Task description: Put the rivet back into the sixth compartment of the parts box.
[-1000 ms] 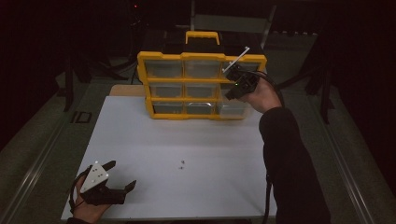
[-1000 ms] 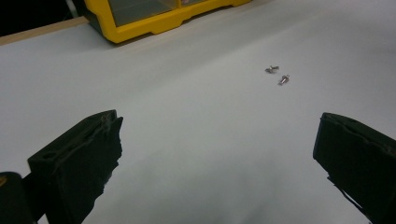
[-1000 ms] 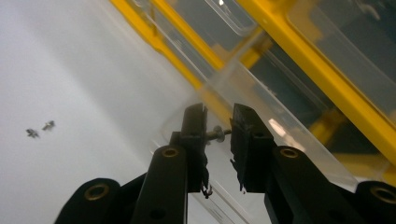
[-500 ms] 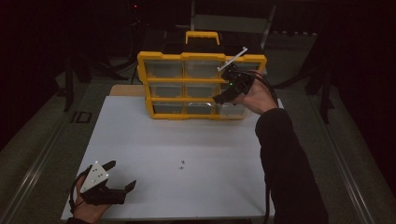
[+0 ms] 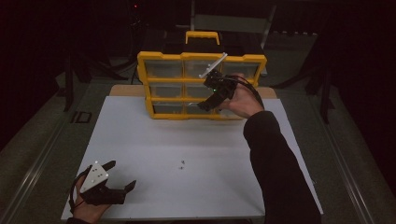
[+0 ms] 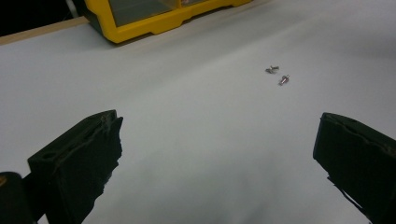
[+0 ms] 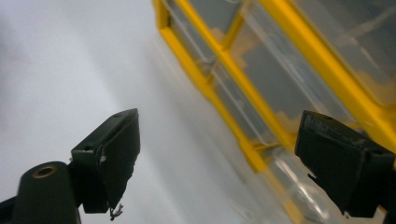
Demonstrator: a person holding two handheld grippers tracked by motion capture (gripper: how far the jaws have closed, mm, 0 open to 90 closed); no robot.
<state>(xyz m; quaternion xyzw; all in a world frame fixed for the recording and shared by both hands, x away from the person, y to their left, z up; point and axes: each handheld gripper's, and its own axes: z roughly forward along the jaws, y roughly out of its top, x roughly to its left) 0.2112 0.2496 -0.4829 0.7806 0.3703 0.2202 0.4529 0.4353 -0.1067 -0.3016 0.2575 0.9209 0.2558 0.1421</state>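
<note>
High view: the right claw (image 5: pixel 208 101) hangs in front of the yellow organizer (image 5: pixel 154 112) at the far edge of the table (image 5: pixel 140 140). Its jaws have just been opening and now stand wide with nothing between them. The two screws (image 5: pixel 181 164) lie loose mid-table, well apart from it and toward the person. The left claw (image 5: pixel 122 175) rests nearer them, released and empty. In the left gripper view the screws (image 6: pixel 279 74) sit ahead and right of centre, so I judge the left hand has the shorter reach.
</note>
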